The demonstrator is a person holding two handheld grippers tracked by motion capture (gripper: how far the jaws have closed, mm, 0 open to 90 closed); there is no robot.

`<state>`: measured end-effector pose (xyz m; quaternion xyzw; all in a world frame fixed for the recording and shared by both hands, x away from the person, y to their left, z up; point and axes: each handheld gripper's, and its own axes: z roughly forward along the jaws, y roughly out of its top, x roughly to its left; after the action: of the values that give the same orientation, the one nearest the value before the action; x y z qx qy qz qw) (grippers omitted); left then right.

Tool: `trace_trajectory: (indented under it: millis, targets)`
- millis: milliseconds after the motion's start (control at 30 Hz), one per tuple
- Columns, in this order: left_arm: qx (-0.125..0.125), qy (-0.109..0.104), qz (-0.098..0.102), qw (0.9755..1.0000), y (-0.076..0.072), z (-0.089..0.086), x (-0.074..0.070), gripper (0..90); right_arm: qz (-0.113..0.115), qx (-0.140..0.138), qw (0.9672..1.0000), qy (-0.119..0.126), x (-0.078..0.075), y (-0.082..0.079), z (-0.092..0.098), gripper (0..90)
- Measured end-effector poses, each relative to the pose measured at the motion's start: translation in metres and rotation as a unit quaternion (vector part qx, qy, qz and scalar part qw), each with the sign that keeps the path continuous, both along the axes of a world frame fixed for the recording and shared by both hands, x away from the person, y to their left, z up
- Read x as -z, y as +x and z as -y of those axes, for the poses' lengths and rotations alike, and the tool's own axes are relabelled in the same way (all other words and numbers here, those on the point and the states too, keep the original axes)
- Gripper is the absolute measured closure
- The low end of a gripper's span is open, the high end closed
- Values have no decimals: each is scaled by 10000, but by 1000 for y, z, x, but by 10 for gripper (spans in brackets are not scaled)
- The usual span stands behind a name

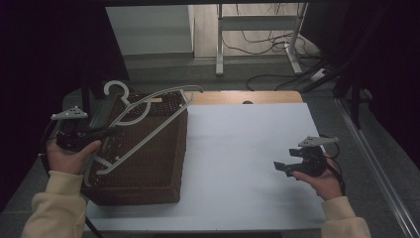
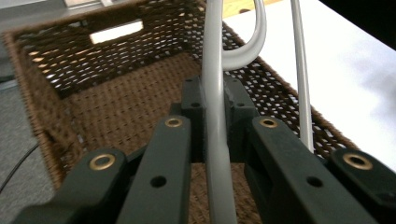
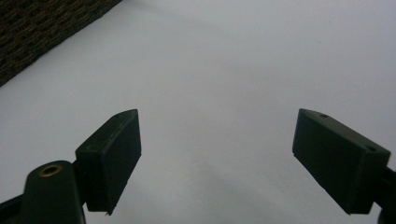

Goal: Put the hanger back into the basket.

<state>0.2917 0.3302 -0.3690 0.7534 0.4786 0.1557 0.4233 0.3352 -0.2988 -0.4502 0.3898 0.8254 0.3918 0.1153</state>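
One white plastic hanger (image 1: pixel 163 94), tilted above the open top of the brown wicker basket (image 1: pixel 148 163), hook end toward the far left corner and one shoulder reaching out past the far right rim. Pinched on a thin rod by the left gripper (image 1: pixel 101 132), jaws closed snugly on either side of that rod, with the curved neck just beyond the jaw tips in the left gripper view and the woven basket floor below, bare as far as can be seen. Probably a matter of setting the hanger into the basket or drawing it out; cannot tell which from this alone. For either, hold the pinch firm, since a smooth round rod gripped far from the middle looks apt to swivel between the pads. Turn the wrist so the long span lines up with the basket's longer side before any lowering, to spare the protruding shoulder and the hook from catching on the weave. Move slowly and level. Farther out, the basket on the left part of the white table (image 1: pixel 237 148). Well apart on the right, the right gripper (image 1: pixel 281 167), low over bare tabletop, jaws spread wide with nothing between them; free to steady the basket wall if needed.
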Motion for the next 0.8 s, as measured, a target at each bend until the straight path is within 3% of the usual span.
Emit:
trace_trajectory:
  millis: [400,800]
  targets:
    - [-345,-12,-30,9994,7,-20,14,819,-24,-16,10000,-40,1,0,-1,152]
    - [-607,13,-187,9980,11,-33,27,819,-56,-8,10000,-43,3,1,0,152]
